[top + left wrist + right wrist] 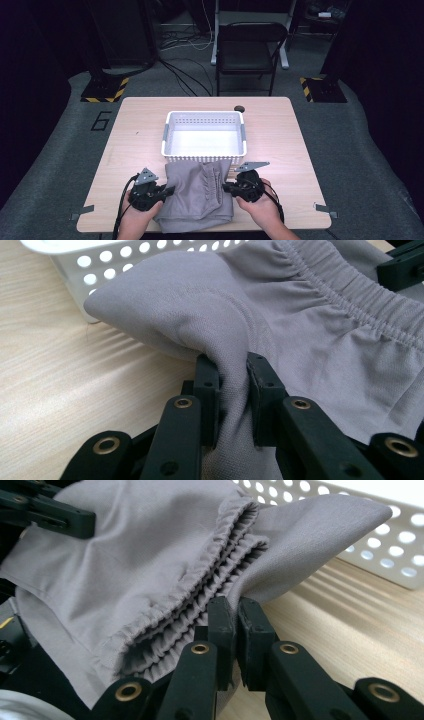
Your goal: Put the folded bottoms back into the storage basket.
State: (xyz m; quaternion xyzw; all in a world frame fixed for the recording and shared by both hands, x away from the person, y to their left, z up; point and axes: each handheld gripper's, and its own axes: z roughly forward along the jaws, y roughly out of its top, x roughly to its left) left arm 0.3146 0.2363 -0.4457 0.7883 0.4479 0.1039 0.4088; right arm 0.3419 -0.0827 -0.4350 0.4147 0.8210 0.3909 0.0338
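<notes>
A folded grey garment point(200, 192) with an elastic waistband lies at the table's near edge, just in front of a white perforated basket point(204, 120). My left gripper point(169, 190) holds its left edge; in the left gripper view the jaws are shut on a fold of the grey cloth point(233, 385). My right gripper point(226, 187) holds the right edge; in the right gripper view the jaws are pinched on the cloth point(150, 580) beside the gathered waistband point(220, 555). The garment's far corners are lifted slightly off the wood.
The basket point(100, 260) stands empty in the middle of the wooden table point(280, 135). A small dark round object point(239, 108) sits behind the basket. A black folding chair point(250, 50) stands on the floor beyond the table.
</notes>
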